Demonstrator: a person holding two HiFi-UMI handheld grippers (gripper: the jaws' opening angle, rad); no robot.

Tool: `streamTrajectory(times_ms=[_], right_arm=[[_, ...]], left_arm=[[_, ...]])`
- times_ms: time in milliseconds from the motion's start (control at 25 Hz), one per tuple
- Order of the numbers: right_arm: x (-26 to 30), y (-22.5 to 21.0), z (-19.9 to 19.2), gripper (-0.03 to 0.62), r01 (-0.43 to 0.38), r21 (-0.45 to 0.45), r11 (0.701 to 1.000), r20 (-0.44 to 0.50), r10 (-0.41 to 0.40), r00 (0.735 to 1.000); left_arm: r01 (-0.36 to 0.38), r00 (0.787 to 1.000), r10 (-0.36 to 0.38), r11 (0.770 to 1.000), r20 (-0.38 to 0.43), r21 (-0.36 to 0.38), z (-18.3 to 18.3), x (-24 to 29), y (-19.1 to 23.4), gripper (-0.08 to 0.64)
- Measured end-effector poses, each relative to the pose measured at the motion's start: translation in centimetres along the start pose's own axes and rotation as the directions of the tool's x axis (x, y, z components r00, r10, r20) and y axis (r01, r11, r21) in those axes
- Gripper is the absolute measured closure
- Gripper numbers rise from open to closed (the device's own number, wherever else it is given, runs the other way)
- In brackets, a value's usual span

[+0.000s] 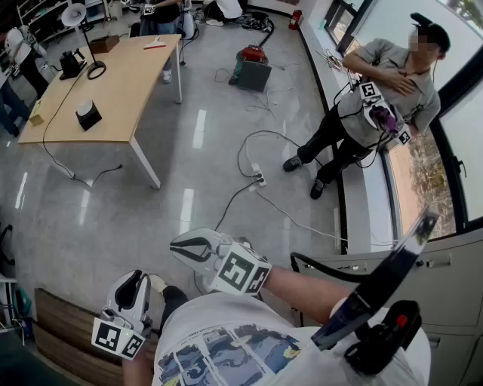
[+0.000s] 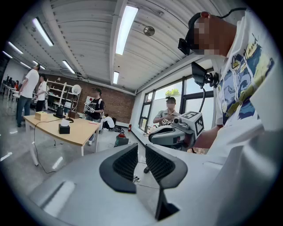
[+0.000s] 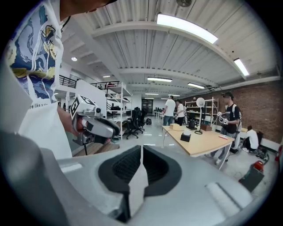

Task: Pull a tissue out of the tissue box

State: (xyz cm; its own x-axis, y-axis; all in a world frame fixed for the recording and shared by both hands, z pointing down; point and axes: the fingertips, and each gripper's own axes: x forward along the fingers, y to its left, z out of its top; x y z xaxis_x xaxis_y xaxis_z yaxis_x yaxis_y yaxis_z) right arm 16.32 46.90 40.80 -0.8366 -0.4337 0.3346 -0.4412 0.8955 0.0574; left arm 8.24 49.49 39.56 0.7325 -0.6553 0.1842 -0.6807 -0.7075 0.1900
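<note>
A black tissue box (image 1: 88, 114) with white tissue poking from its top stands on a long wooden table (image 1: 128, 83), far off across the floor. It is small in the left gripper view (image 2: 64, 128) and in the right gripper view (image 3: 185, 137). Both grippers hang close to my body, well away from the table. My left gripper (image 1: 136, 277) is open by a narrow gap (image 2: 141, 148), with nothing between its pads. My right gripper (image 1: 177, 245) is shut (image 3: 141, 150) and holds nothing. Each gripper shows in the other's view: the right gripper (image 2: 172, 134) and the left gripper (image 3: 95, 128).
Cables and a power strip (image 1: 259, 178) trail over the grey floor between me and the table. A red vacuum (image 1: 253, 64) sits beyond them. A person (image 1: 377, 98) with grippers stands by the window at right. A desk lamp (image 1: 79, 22) and a kettle (image 1: 72, 64) are on the table.
</note>
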Motion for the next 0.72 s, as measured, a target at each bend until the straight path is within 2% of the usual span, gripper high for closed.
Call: streamTrajectory(times_ms=[480,600,720], right_arm=[[0.2,-0.5,-0.2,0.572,0.011,-0.008,1.0,0.035,-0.011,0.999],[-0.4,-1.4,-0.4,0.574,0.012,0.018,1.0,0.031,-0.013,0.999],[0.0,-2.1,0.2,0.574,0.006,0.046,0.999,0.051,-0.009,0.999]], left_arm=[[-0.023,1.0,0.023,1.0,-0.02,0.002,-1.2,0.6,1.0,0.503],[-0.025,0.999,0.026,1.0,-0.02,0.008,-0.6,1.2,1.1,0.553],[-0.044,0.999,0.044,0.999,-0.024,0.011,0.2,1.3,1.7,0.557]])
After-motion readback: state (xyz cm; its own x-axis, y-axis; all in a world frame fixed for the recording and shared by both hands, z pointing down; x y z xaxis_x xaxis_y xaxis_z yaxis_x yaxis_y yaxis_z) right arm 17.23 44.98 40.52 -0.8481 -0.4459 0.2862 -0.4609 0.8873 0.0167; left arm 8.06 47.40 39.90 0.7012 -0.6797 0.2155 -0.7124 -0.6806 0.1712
